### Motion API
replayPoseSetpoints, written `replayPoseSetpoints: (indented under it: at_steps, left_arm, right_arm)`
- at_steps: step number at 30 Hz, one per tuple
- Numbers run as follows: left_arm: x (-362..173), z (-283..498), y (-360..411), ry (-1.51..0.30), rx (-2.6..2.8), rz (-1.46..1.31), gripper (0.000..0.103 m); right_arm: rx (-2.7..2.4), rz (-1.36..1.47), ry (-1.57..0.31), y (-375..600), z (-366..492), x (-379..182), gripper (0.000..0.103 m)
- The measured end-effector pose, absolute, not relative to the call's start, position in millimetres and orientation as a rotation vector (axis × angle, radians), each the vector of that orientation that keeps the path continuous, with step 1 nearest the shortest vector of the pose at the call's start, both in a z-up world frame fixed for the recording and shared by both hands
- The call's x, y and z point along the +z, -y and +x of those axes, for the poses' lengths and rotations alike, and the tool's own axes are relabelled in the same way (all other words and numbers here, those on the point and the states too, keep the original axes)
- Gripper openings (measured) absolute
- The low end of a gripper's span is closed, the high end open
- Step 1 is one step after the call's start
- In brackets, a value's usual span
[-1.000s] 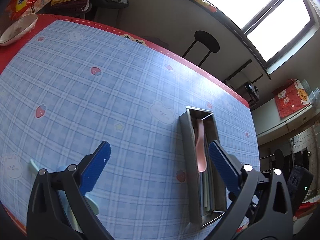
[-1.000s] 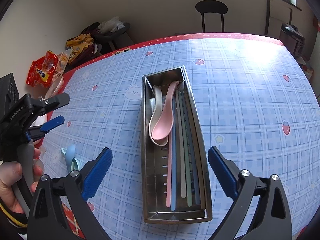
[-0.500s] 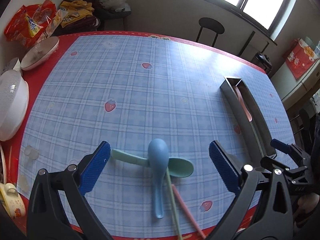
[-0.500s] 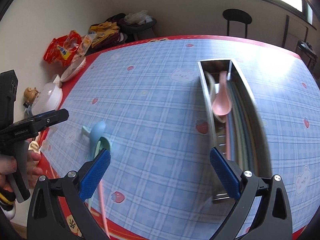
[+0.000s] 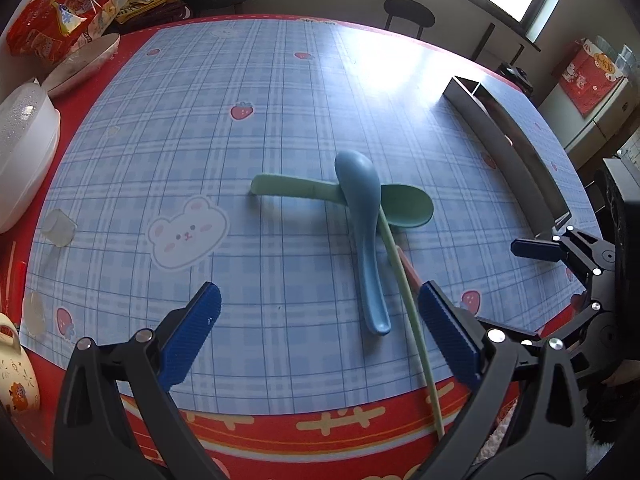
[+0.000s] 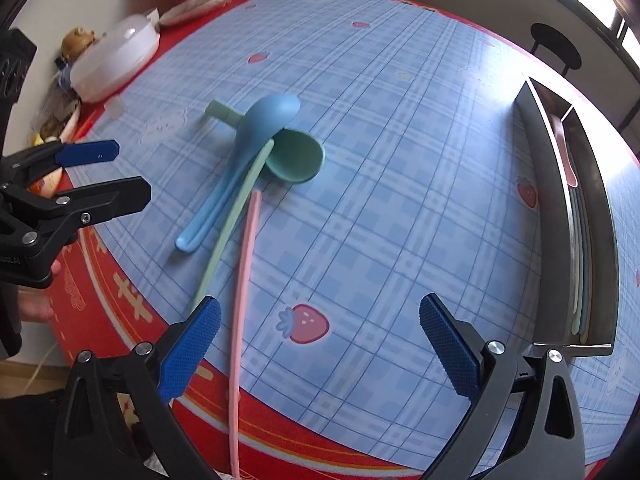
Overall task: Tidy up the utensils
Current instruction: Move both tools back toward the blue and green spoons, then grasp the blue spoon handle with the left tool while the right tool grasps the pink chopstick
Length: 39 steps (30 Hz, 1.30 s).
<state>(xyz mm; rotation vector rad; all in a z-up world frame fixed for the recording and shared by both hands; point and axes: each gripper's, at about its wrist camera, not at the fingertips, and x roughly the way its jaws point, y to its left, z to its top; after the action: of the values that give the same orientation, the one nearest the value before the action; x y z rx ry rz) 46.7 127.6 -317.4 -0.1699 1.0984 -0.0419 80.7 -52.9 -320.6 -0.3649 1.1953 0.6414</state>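
A blue spoon (image 5: 362, 216) (image 6: 256, 128) lies face down across a green spoon (image 5: 404, 204) (image 6: 298, 158) near the table's front edge. A green chopstick (image 5: 410, 308) (image 6: 232, 216) and a pink chopstick (image 6: 242, 292) (image 5: 410, 268) run from under them past the edge. My left gripper (image 5: 318, 334) hovers open just short of the blue spoon's handle. Beside the pink chopstick my right gripper (image 6: 320, 344) stands open and empty. The metal utensil tray (image 5: 508, 148) (image 6: 560, 184) stands to the right, holding a pink spoon (image 6: 566, 152) and several chopsticks.
A white lidded bowl (image 5: 22, 148) (image 6: 116, 56), a shallow dish (image 5: 82, 62), a mug (image 5: 16, 380) and snack bags (image 5: 52, 28) crowd the left end. A black stool (image 5: 408, 10) stands beyond the far edge. The red table border (image 5: 280, 424) lies right below both grippers.
Both views have swung away from the tray and down towards the loose spoons and chopsticks, which now lie closer in front of the fingers. Both grippers stayed open.
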Motion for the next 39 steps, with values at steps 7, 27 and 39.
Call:
replayPoseSetpoints:
  at_steps: [7, 27, 39]
  left_arm:
    - [-332.5, 35.9, -134.3, -1.116, -0.066, -0.181, 0.097]
    - [-339.6, 89.9, -132.7, -1.177, -0.226, -0.156, 0.097]
    - [-347.0, 99.5, -123.3, -1.191, -0.184, -0.199, 0.090]
  right_arm:
    - [0.609, -0.430, -1.247, 39.8, 70.5, -338.3, 0.097]
    - [0.480, -0.332, -1.276, 80.4, 99.6, -342.5, 0.094]
    - [0.456, -0.303, -1.237, 102.7, 108.2, -320.8, 0.057]
